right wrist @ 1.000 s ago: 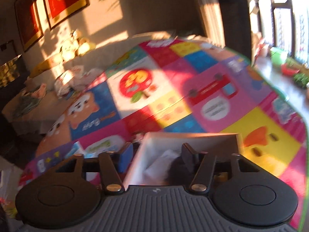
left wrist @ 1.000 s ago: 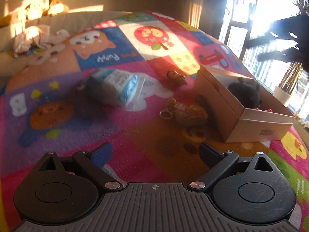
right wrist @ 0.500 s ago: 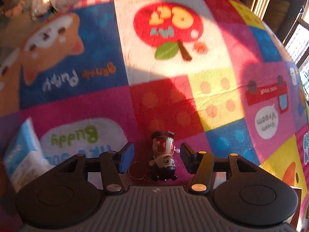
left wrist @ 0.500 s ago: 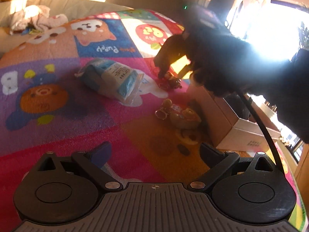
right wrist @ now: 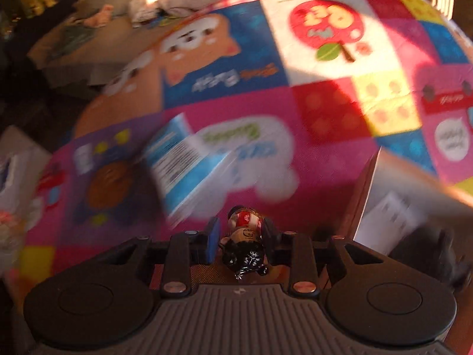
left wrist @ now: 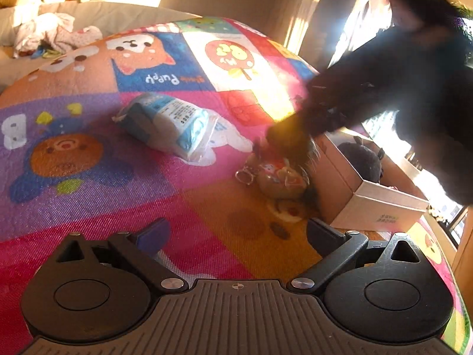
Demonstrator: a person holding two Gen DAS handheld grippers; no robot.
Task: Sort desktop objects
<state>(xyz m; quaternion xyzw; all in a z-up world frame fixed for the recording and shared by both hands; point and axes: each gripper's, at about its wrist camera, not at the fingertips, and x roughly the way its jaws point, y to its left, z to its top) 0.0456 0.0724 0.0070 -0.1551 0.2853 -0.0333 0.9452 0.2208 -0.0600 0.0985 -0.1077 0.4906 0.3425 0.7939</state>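
My right gripper (right wrist: 241, 238) is shut on a small red-and-black figurine keychain (right wrist: 244, 236) and holds it above the mat, left of the cardboard box (right wrist: 384, 195). In the left wrist view the right hand and its gripper (left wrist: 283, 145) hover as a dark blur over a tan plush keychain (left wrist: 278, 177) beside the box (left wrist: 366, 204). A dark plush toy (left wrist: 360, 159) lies in the box. A blue-and-white tissue pack (left wrist: 168, 124) lies mid-mat, blurred in the right wrist view (right wrist: 183, 162). My left gripper (left wrist: 236, 233) is open and empty over the near mat.
A colourful cartoon play mat (left wrist: 88, 153) covers the surface. Crumpled cloth (left wrist: 50, 32) lies on a sofa at the far left. A bright window (left wrist: 369, 29) is at the right. Another box (right wrist: 11, 171) sits at the left edge in the right wrist view.
My right gripper closed on the figurine keychain, lifted it off the mat and swung left and back toward the box. My left gripper stayed open and moved a little.
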